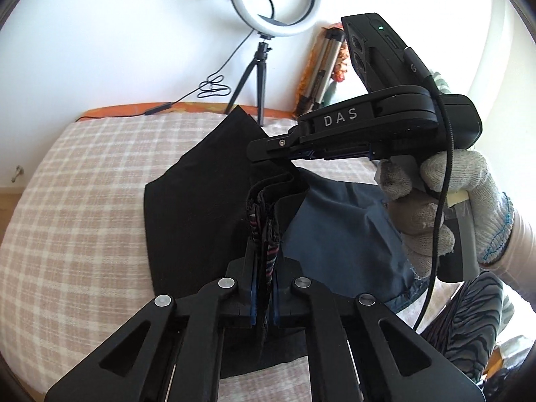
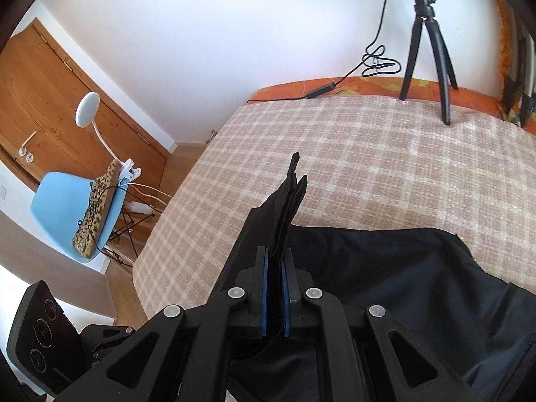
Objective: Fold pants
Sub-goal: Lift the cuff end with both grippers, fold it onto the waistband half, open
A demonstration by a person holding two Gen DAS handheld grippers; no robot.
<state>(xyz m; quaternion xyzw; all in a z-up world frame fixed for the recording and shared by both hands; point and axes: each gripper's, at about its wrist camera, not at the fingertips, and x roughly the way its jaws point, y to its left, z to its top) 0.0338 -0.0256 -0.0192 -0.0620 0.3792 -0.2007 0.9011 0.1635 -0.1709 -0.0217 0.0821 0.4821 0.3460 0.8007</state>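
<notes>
Black linkage bars of the left gripper [image 1: 263, 288] filled the near edge of its own view, and its two blue-padded jaws were clamped on a bunched fold of the pants [image 1: 197, 201], where a striped lining showed. Just beyond, the right gripper [image 1: 268, 149] crossed from the right, held by one gloved hand [image 1: 445, 201], its tip touching the same black cloth. In its own view the right gripper [image 2: 275, 288] was likewise pinched tight on a narrow upright fold of the pants [image 2: 385, 268]. Both grippers thus held one dark garment, which draped down onto the checked bedspread [image 2: 368, 154] near its near edge. Farther off stood one ring light [image 1: 276, 0] on one small black tripod [image 2: 428, 50] at the bed's far side. One blue chair [image 2: 67, 207] stood at far left beside one wooden door [image 2: 50, 93].
</notes>
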